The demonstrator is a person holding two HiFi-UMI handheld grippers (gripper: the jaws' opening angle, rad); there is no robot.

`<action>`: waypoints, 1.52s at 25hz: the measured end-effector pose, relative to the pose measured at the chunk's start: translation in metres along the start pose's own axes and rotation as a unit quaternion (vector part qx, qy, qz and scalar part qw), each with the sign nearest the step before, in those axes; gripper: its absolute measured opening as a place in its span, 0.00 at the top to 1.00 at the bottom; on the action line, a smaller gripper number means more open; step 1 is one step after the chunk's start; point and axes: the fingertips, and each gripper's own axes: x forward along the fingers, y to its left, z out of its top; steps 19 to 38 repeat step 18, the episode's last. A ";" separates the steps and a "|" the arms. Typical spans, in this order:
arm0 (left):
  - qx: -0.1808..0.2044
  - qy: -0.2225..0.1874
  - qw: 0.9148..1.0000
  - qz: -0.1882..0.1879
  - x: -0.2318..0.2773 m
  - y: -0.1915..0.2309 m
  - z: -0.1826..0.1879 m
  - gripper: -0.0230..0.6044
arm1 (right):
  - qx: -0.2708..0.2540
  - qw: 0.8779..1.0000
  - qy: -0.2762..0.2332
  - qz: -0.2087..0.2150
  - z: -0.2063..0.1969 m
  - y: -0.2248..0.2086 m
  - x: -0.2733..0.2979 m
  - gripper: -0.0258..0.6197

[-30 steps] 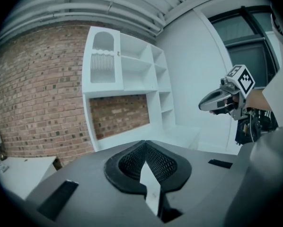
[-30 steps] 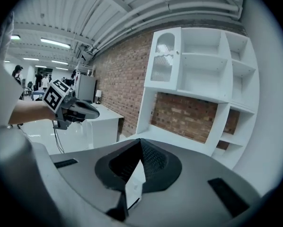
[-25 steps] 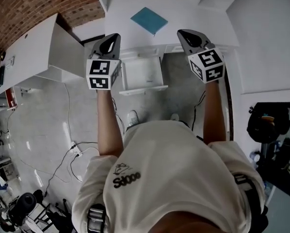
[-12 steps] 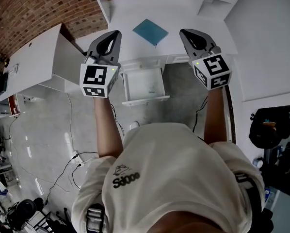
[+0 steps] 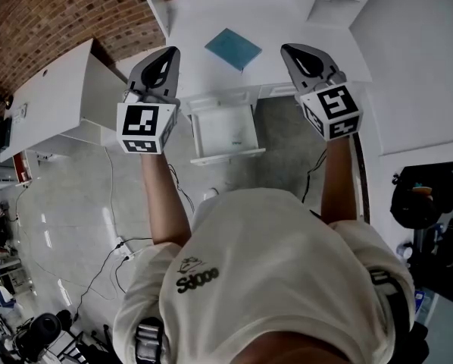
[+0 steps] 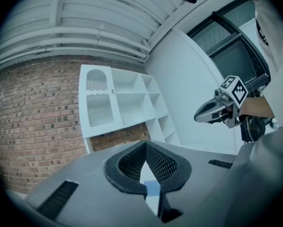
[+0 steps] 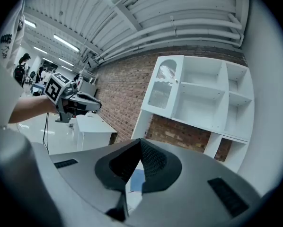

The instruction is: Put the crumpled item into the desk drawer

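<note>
A flat blue square sheet lies on the white desk, beyond the open white drawer at the desk's front edge. The drawer looks nearly empty. My left gripper hangs shut and empty above the desk's front left, left of the drawer. My right gripper hangs shut and empty at the front right. Both are in the air, apart from the sheet. In the left gripper view the jaws meet, and the blue sheet shows through the slit. The right gripper view shows the same sheet below the closed tips.
A white shelf unit stands at the back of the desk against a brick wall. A white side cabinet is at the left. Cables trail over the glossy floor. Dark equipment sits at the right.
My left gripper has drifted left and slightly toward me. The right gripper, the drawer and the blue sheet have hardly shifted.
</note>
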 end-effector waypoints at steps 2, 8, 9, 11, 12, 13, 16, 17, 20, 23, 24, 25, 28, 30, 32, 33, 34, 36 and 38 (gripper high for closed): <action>-0.001 0.002 1.000 -0.002 0.003 -0.002 -0.002 0.93 | -0.003 1.000 0.002 -0.001 -0.001 -0.001 0.002 0.95; -0.006 0.009 1.000 -0.005 0.004 -0.003 -0.011 0.93 | -0.006 1.000 0.011 0.001 -0.006 0.004 0.008 0.95; -0.007 0.010 1.000 -0.004 0.004 -0.002 -0.012 0.93 | -0.007 1.000 0.012 0.002 -0.007 0.005 0.010 0.95; -0.008 0.011 1.000 -0.001 0.004 0.000 -0.014 0.93 | -0.007 1.000 0.013 0.003 -0.008 0.006 0.011 0.95; -0.008 0.012 1.000 0.000 0.004 0.001 -0.016 0.93 | -0.007 1.000 0.012 0.002 -0.008 0.006 0.012 0.95; -0.009 0.014 1.000 0.003 0.004 0.002 -0.017 0.93 | -0.007 1.000 0.012 0.000 -0.009 0.006 0.011 0.95; -0.014 0.024 1.000 0.013 0.003 0.006 -0.023 0.93 | -0.008 1.000 0.012 -0.003 -0.010 0.007 0.011 0.95; -0.017 0.028 0.999 0.016 0.003 0.007 -0.026 0.93 | -0.009 1.000 0.012 -0.003 -0.011 0.007 0.010 0.95; -0.020 0.032 0.999 0.019 0.004 0.007 -0.028 0.93 | -0.009 1.000 0.013 -0.003 -0.012 0.007 0.010 0.95; -0.020 0.032 0.999 0.019 0.004 0.007 -0.028 0.93 | -0.009 1.000 0.013 -0.003 -0.012 0.007 0.010 0.95; -0.020 0.032 0.999 0.019 0.004 0.007 -0.028 0.93 | -0.009 1.000 0.013 -0.003 -0.012 0.007 0.010 0.95; -0.020 0.032 0.999 0.019 0.004 0.007 -0.028 0.93 | -0.009 1.000 0.013 -0.003 -0.012 0.007 0.010 0.95; -0.020 0.032 0.999 0.019 0.004 0.007 -0.028 0.93 | -0.009 1.000 0.013 -0.003 -0.012 0.007 0.010 0.95; -0.020 0.032 0.999 0.019 0.004 0.007 -0.028 0.93 | -0.009 1.000 0.013 -0.003 -0.012 0.007 0.010 0.95; -0.020 0.032 0.999 0.019 0.004 0.007 -0.028 0.93 | -0.009 1.000 0.013 -0.003 -0.012 0.007 0.010 0.95; -0.020 0.032 0.999 0.019 0.004 0.007 -0.028 0.93 | -0.009 1.000 0.013 -0.003 -0.012 0.007 0.010 0.95; -0.020 0.032 0.999 0.019 0.004 0.007 -0.028 0.93 | -0.009 1.000 0.013 -0.003 -0.012 0.007 0.010 0.95; -0.020 0.032 0.999 0.019 0.004 0.007 -0.028 0.93 | -0.009 1.000 0.013 -0.003 -0.012 0.007 0.010 0.95; -0.020 0.032 0.999 0.019 0.004 0.007 -0.028 0.93 | -0.009 1.000 0.013 -0.003 -0.012 0.007 0.010 0.95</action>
